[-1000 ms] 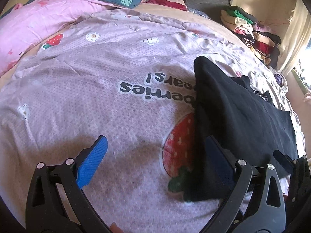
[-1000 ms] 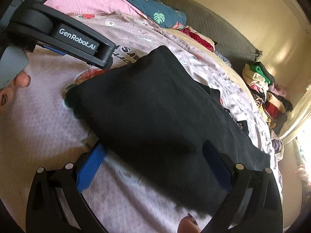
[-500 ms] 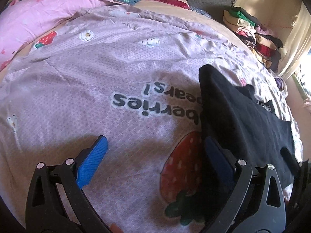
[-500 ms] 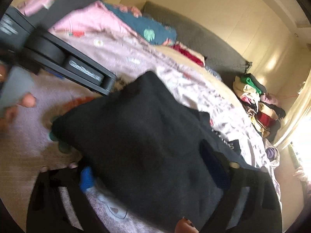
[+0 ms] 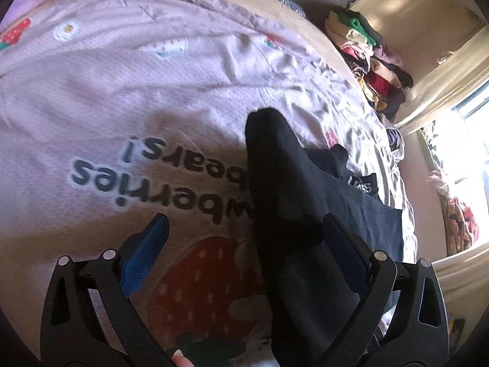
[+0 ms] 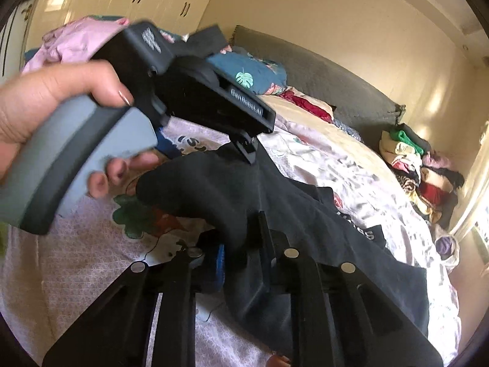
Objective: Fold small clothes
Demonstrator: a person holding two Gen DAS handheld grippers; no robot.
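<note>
A black garment (image 5: 293,202) lies folded on the lilac strawberry-print bedcover (image 5: 128,98). My left gripper (image 5: 244,238) is open; its near edge runs between the blue pads (image 5: 143,253), with the right finger over the cloth. In the right wrist view my right gripper (image 6: 241,244) is shut on the black garment (image 6: 321,229) and lifts its near edge off the bed. The left gripper's body (image 6: 195,91) and the hand holding it hang above the garment there.
A stack of folded clothes (image 5: 363,58) sits at the bed's far right corner, also in the right wrist view (image 6: 418,165). Pillows and a pink quilt (image 6: 76,39) lie by the grey headboard (image 6: 321,76). A bright window (image 5: 458,153) is at right.
My right gripper has closed on the garment's near edge and raised it. My left gripper has lifted and shifted right, staying open.
</note>
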